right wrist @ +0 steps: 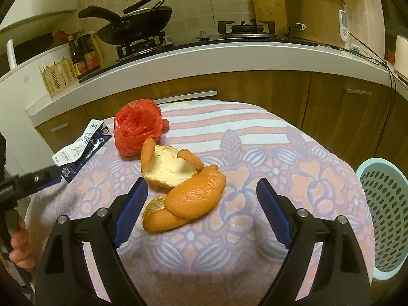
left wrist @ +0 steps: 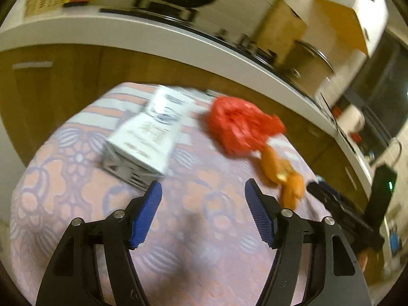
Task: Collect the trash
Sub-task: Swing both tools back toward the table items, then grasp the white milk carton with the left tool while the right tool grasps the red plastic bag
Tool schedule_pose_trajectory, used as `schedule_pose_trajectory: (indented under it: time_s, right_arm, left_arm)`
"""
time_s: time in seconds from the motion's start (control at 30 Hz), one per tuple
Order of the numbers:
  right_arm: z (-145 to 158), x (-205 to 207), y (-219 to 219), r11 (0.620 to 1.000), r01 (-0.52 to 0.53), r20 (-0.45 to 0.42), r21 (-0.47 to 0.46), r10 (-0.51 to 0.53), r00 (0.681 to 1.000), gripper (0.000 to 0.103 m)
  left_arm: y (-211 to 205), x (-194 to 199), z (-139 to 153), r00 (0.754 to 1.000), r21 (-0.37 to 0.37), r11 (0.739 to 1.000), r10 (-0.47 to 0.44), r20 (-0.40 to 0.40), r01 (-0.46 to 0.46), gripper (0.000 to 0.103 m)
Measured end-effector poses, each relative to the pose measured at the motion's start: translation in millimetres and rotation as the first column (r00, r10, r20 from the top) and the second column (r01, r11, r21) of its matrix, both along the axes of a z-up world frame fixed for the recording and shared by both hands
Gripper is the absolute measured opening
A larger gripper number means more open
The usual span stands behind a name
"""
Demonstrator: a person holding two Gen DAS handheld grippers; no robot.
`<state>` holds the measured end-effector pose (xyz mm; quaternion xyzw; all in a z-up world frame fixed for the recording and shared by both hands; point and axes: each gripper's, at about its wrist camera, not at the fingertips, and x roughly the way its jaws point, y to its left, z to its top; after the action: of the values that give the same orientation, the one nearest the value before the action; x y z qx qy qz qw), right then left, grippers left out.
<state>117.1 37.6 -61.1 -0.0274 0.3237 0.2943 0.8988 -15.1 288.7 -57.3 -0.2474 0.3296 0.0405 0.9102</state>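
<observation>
Warm, yellowish indoor light fills both fisheye views, dim toward the dark vignetted corners. The left wrist view is smeared by motion blur: the white carton (left wrist: 142, 137), red bag (left wrist: 239, 125) and worktop (left wrist: 153, 35) at the top of the frame all streak. The right wrist view is sharp, the orange peel (right wrist: 183, 191) crisply textured. A soft shadow falls on the patterned cloth (right wrist: 293, 178) at lower centre. Straight edges bow heavily near the rims.
</observation>
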Motion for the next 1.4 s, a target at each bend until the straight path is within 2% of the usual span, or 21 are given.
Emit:
schedule_pose_trajectory:
  time_s: [0.07, 0.13, 0.2, 0.27, 0.4, 0.47, 0.53, 0.57, 0.6, 0.63, 0.67, 0.73, 0.9, 1.1, 1.13, 1.17, 1.2, 1.3, 1.33, 1.4]
  right_arm:
    - [1, 1, 0, 1.0, -0.004, -0.005, 0.006, 0.004, 1.0, 0.083]
    - [3, 2, 2, 1.0, -0.011, -0.024, -0.001, 0.011, 1.0, 0.083]
    - [8, 3, 6, 0.999, -0.037, -0.039, 0.006, 0.037, 0.999, 0.083]
    - [19, 4, 13, 0.997, -0.081, -0.055, 0.016, 0.082, 0.995, 0.083]
    - [38, 17, 50, 0.983, -0.178, -0.093, -0.036, 0.174, 0.98, 0.086]
    - [43, 23, 64, 0.981, -0.187, -0.092, -0.043, 0.182, 0.979, 0.086]
    - [46, 30, 82, 0.98, -0.191, -0.069, -0.063, 0.187, 0.98, 0.086]
    - [47, 32, 87, 0.98, -0.189, -0.063, -0.07, 0.184, 0.981, 0.086]
    - [46, 36, 95, 0.979, -0.187, -0.06, -0.08, 0.183, 0.981, 0.086]
    - [44, 38, 100, 0.978, -0.19, -0.064, -0.082, 0.185, 0.981, 0.086]
    - [43, 40, 105, 0.978, -0.193, -0.069, -0.083, 0.188, 0.98, 0.086]
    - [41, 47, 113, 0.978, -0.189, -0.067, -0.091, 0.183, 0.981, 0.086]
    - [32, 67, 134, 0.978, -0.184, -0.1, -0.094, 0.174, 0.98, 0.086]
    - [15, 86, 158, 0.974, -0.195, -0.187, -0.117, 0.172, 0.967, 0.084]
    - [11, 87, 161, 0.971, -0.206, -0.203, -0.119, 0.179, 0.963, 0.076]
    - [8, 88, 165, 0.968, -0.217, -0.216, -0.124, 0.188, 0.958, 0.066]
    - [5, 88, 167, 0.965, -0.23, -0.227, -0.129, 0.197, 0.954, 0.064]
    - [6, 81, 169, 0.961, -0.246, -0.197, -0.129, 0.218, 0.956, 0.048]
    - [7, 78, 170, 0.958, -0.255, -0.189, -0.128, 0.229, 0.955, 0.04]
    - [13, 74, 168, 0.958, -0.258, -0.171, -0.124, 0.235, 0.957, 0.035]
  left_arm:
    - [-5, -9, 7, 1.0, 0.037, 0.999, 0.002, 0.008, -0.003, 0.067]
    - [-3, -17, 17, 0.998, 0.099, 0.993, 0.06, 0.015, -0.061, 0.075]
    - [6, -14, 24, 0.993, 0.158, 0.98, 0.119, 0.01, -0.119, 0.085]
    - [14, -6, 26, 0.986, 0.22, 0.963, 0.166, -0.016, -0.159, 0.087]
    - [25, 26, 12, 0.977, 0.274, 0.951, 0.178, -0.117, -0.14, 0.089]
    - [31, 35, 3, 0.976, 0.267, 0.956, 0.161, -0.147, -0.118, 0.089]
    - [36, 41, -2, 0.974, 0.256, 0.958, 0.169, -0.148, -0.127, 0.087]
    - [36, 44, -4, 0.974, 0.258, 0.958, 0.171, -0.148, -0.129, 0.081]
    - [34, 47, -6, 0.975, 0.265, 0.957, 0.166, -0.149, -0.123, 0.064]
    - [32, 50, -8, 0.975, 0.275, 0.955, 0.161, -0.155, -0.114, 0.058]
    - [31, 52, -8, 0.976, 0.283, 0.952, 0.16, -0.148, -0.113, 0.058]
    - [31, 49, -8, 0.978, 0.283, 0.949, 0.176, -0.115, -0.137, 0.047]
    - [36, 44, -8, 0.977, 0.247, 0.953, 0.198, -0.076, -0.174, 0.04]
    - [34, 46, -8, 0.984, 0.251, 0.957, 0.165, -0.068, -0.144, 0.041]
    - [33, 46, -9, 0.985, 0.25, 0.959, 0.155, -0.074, -0.132, 0.045]
    - [33, 48, -11, 0.987, 0.242, 0.963, 0.138, -0.085, -0.114, 0.059]
    - [32, 49, -12, 0.987, 0.244, 0.964, 0.128, -0.095, -0.102, 0.065]
    - [23, 56, -15, 0.986, 0.296, 0.953, 0.107, -0.13, -0.065, 0.066]
    - [19, 60, -17, 0.982, 0.322, 0.945, 0.11, -0.152, -0.055, 0.066]
    - [17, 65, -20, 0.975, 0.348, 0.936, 0.121, -0.187, -0.049, 0.058]
